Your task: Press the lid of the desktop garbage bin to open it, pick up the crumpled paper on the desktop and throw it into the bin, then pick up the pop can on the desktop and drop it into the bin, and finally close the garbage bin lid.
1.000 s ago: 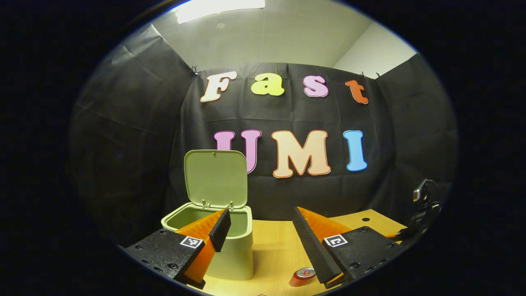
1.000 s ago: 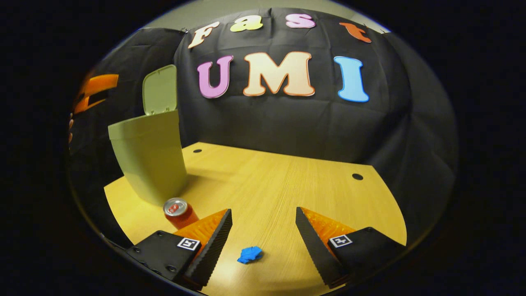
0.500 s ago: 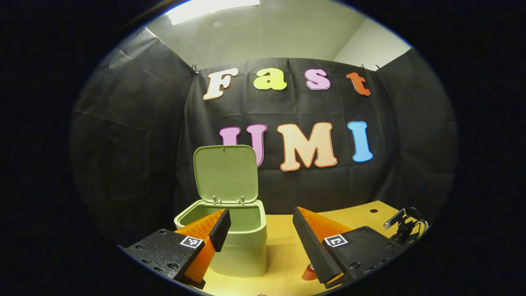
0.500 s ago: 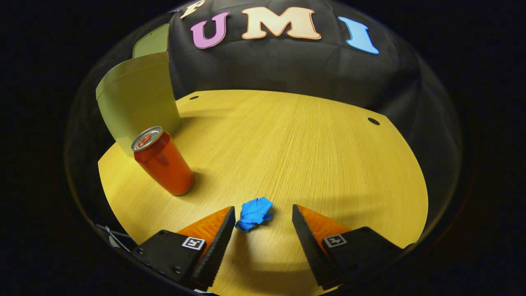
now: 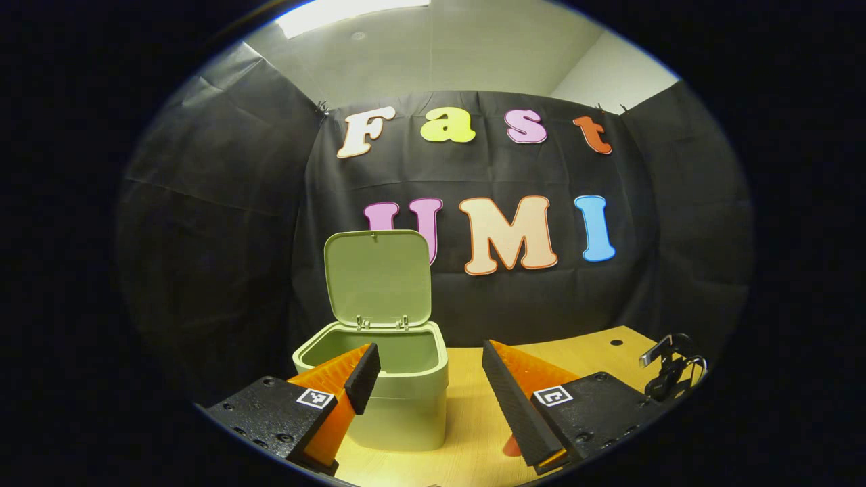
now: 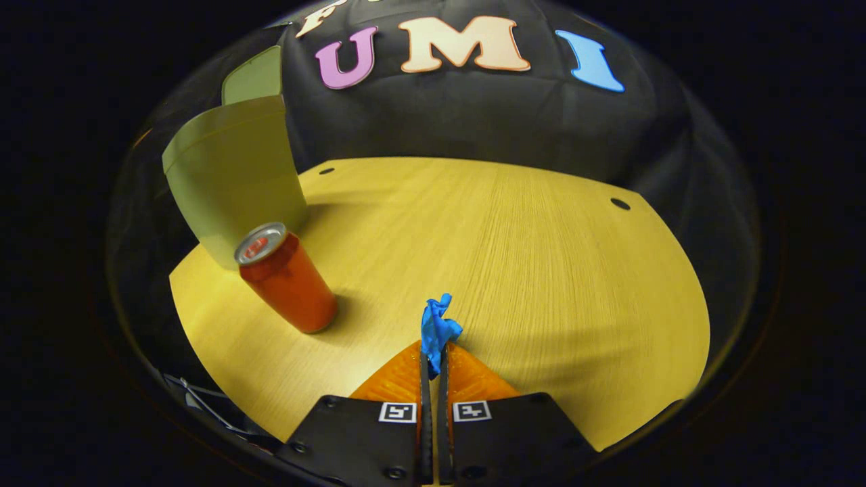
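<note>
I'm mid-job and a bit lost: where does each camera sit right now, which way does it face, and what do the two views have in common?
Left gripper view: rides the left claw, held above the desk, facing the pale green plastic bin with raised lid; its open fingers show.
Right gripper view: rides the right claw, tilted down at the yellow wooden desk; its fingers pinch the blue crumpled paper.
Shared: bin, desk and red pop can.

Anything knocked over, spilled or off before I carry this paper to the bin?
Nothing stands out. The bin stands upright with its lid raised, the pop can is upright beside it, and the right gripper is shut on the crumpled paper.
</note>
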A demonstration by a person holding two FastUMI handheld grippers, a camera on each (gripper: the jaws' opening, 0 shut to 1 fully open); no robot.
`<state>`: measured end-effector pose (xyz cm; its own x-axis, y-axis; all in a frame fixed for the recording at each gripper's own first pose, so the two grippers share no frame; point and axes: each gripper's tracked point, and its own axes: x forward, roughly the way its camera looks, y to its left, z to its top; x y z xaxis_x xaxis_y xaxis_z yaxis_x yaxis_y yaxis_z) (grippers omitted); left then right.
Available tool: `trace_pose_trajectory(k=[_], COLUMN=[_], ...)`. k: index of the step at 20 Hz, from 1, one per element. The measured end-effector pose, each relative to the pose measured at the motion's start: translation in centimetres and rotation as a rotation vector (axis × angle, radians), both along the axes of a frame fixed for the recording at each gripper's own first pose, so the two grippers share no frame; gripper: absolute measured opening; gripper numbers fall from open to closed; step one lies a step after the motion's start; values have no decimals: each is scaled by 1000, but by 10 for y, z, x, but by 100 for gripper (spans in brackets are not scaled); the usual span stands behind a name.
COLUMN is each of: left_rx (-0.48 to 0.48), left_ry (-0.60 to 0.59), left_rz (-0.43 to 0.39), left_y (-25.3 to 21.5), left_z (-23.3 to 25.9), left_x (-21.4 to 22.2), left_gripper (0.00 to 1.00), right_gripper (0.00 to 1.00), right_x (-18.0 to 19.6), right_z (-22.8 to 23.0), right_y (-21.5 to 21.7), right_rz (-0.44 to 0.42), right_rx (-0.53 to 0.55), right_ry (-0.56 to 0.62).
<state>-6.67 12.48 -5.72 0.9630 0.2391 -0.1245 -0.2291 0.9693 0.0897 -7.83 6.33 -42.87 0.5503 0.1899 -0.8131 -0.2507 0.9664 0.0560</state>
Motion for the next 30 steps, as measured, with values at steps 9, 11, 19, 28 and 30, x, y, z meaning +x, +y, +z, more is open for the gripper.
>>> trace_pose_trajectory(k=[9, 11, 19, 28, 30], left_rx=[-25, -22, -25, 1, 3], left_ry=[-12, -11, 4, 35, 49], left_rz=[5, 15, 64, 93, 92], left_y=[20, 29, 73, 121, 130], left_z=[-2, -3, -11, -23, -29], left_x=[0, -3, -23, -44, -48], left_gripper=[92, 91, 92, 91, 92], right_gripper=[5, 5, 5, 5, 5], right_x=[91, 107, 148, 149, 144], right_z=[109, 133, 217, 226, 221], right_y=[48, 65, 164, 272, 292], right_rz=[64, 89, 185, 285, 305], right_rx=[73, 87, 202, 298, 306], right_ry=[-268, -326, -501, -517, -505])
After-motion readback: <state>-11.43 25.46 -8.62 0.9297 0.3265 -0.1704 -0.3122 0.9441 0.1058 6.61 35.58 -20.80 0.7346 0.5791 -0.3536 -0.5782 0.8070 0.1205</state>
